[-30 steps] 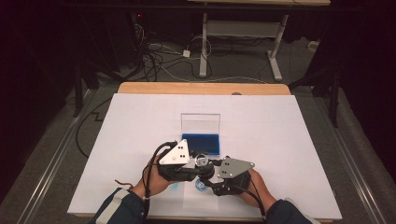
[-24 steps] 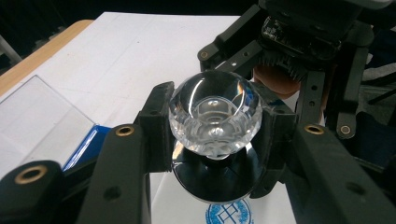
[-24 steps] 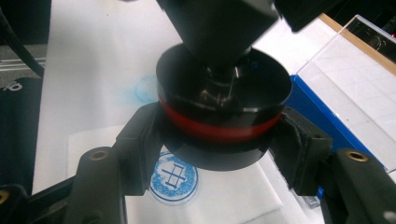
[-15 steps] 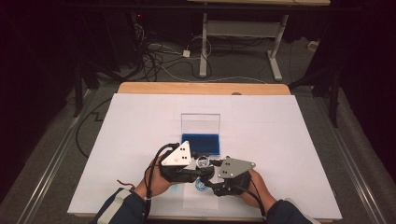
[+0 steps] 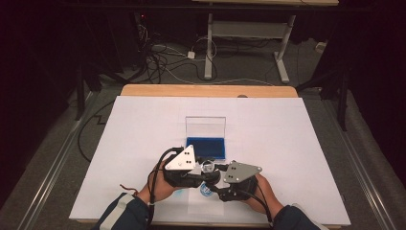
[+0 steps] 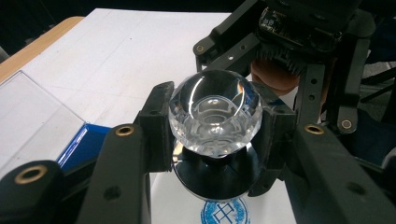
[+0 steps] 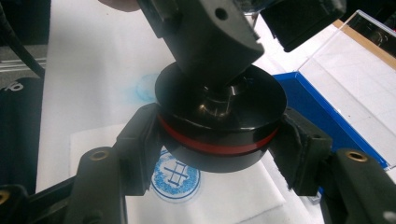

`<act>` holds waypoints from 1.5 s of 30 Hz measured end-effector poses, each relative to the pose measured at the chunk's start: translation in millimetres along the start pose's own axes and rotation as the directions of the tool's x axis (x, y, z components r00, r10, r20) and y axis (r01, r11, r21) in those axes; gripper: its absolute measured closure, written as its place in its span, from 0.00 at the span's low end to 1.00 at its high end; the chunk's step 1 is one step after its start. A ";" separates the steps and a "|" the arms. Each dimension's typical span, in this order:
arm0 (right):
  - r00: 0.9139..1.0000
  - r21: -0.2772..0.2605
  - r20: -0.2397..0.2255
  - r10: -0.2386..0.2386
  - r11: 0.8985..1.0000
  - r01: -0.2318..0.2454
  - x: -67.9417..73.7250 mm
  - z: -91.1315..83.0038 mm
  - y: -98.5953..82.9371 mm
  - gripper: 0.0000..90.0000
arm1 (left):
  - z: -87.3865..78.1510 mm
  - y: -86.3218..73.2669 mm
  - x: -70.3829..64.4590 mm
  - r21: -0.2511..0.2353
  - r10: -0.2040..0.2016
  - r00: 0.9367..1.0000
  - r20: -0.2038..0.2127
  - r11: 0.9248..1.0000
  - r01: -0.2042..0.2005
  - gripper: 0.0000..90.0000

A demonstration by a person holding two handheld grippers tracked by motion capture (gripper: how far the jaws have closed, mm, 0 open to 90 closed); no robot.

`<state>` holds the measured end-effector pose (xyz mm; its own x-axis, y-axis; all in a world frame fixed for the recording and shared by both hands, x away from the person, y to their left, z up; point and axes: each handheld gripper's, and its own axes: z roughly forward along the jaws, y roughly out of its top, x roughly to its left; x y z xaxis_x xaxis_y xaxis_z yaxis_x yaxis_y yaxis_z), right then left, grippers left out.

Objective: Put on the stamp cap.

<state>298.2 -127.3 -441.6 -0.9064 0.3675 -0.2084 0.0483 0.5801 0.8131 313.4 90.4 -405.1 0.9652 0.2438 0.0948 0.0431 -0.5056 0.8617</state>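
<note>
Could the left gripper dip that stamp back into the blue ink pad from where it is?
Probably yes: the left gripper grips the stamp's crystal knob, and the open ink pad lies just beyond, though the right gripper clamps the base.

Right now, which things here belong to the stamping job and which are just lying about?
In the job:
Black round stamp with clear faceted knob
Left tongs
Right tongs
Blue round stamp print
White paper sheet
Blue ink pad in clear case

Lying about:
Floor cables

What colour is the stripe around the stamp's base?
Red, a thin stripe around the black base; the right gripper view shows it best.
</note>
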 end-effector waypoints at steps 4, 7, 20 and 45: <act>1.000 0.008 0.008 -0.006 1.000 0.006 0.6 0.3 -0.1 0.43 | 0.4 -0.5 0.4 0.001 -0.007 1.000 0.001 1.000 0.007 0.60; 1.000 0.007 0.011 -0.008 1.000 0.008 0.4 -0.1 -0.2 0.43 | 0.2 -1.0 1.0 -0.001 -0.009 1.000 0.002 1.000 0.009 0.60; 1.000 0.000 0.002 0.005 1.000 -0.005 -0.7 -1.0 -0.9 0.43 | 1.7 -0.3 -3.4 -0.007 0.016 1.000 -0.020 1.000 -0.017 0.60; 1.000 0.011 0.005 -0.001 1.000 0.000 -0.7 0.6 -1.8 0.43 | 3.1 0.4 -3.6 0.017 0.028 0.999 -0.025 0.999 -0.027 0.60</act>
<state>299.0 -128.3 -443.2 -0.9044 0.3707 -0.2115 0.0525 0.5884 0.8069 310.8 86.8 -406.7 0.9593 0.2503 0.1309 0.0213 -0.5263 0.8501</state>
